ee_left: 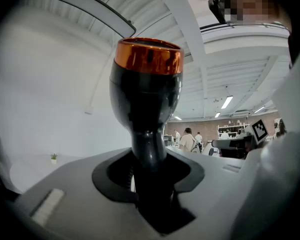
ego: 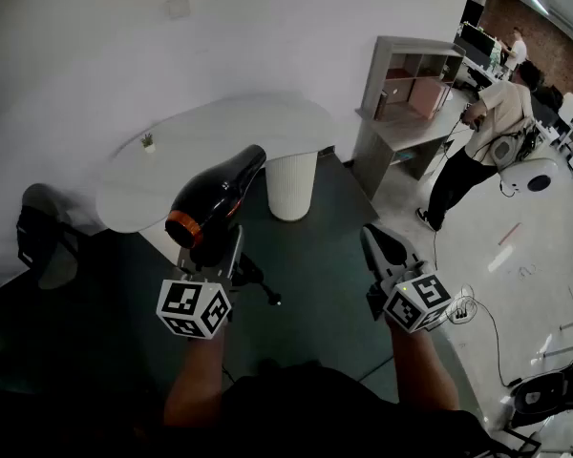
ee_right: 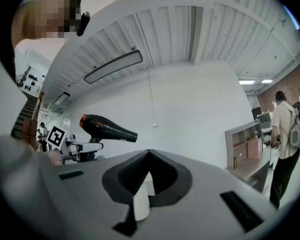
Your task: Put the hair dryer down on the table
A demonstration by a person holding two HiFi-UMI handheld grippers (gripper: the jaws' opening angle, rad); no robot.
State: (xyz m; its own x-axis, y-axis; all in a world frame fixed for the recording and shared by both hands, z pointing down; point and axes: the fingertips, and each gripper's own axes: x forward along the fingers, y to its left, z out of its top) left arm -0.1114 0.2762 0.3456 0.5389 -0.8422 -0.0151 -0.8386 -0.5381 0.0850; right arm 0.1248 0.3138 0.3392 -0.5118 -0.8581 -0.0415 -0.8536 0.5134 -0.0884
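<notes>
The hair dryer [ego: 215, 198] is black with an orange ring round its rear end. It is held in the air, nozzle aimed toward the white table [ego: 220, 127], low and in front of the table's near edge. My left gripper [ego: 213, 254] is shut on the dryer's handle; in the left gripper view the hair dryer [ee_left: 147, 84] rises straight up from between the jaws of the left gripper [ee_left: 149, 160]. My right gripper [ego: 374, 242] is off to the right over the dark floor, shut and empty. From the right gripper [ee_right: 149, 156] the hair dryer [ee_right: 107, 129] shows at the left.
A tiny potted plant [ego: 148, 142] stands on the table's left part, and a ribbed white pedestal [ego: 291, 185] carries the top. A dark chair [ego: 43, 232] is at the left. A grey shelf unit [ego: 411, 89] and a standing person [ego: 487, 127] are at the right, with a power strip [ego: 458, 305] on the floor.
</notes>
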